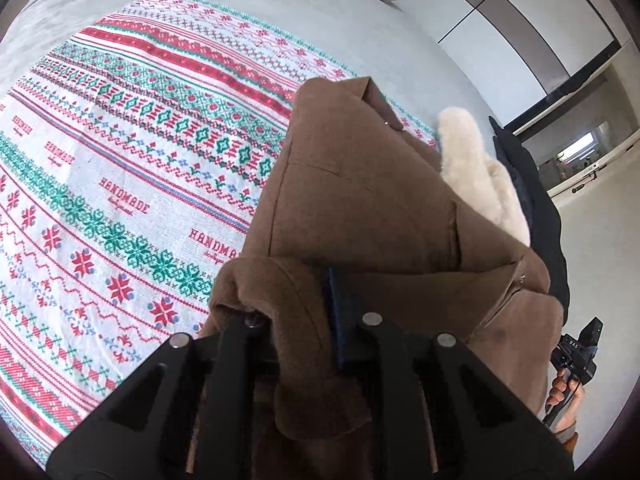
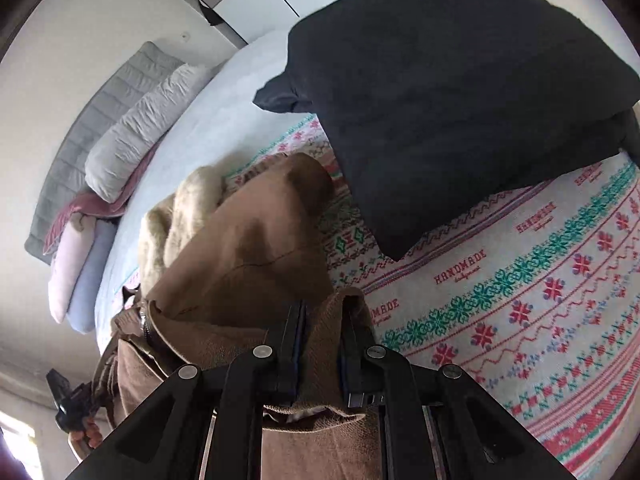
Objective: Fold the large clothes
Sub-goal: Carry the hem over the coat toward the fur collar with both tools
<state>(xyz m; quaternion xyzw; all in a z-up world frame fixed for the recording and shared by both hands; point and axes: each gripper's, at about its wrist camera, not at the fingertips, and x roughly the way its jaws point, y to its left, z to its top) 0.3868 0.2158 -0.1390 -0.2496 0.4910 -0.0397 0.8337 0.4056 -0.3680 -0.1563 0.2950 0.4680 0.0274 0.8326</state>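
Brown coat held up over the bed, one gripper on each end.

My left gripper and my right gripper are each clamped narrow on a bunched edge of the coat; it hangs between them above the patterned blanket, cream fur lining showing.

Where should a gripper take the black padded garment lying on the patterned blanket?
Grip the black padded garment at its lower corner, coming from the bare patterned blanket below. That corner tapers thin and lies flat; elsewhere it bulges thickly.
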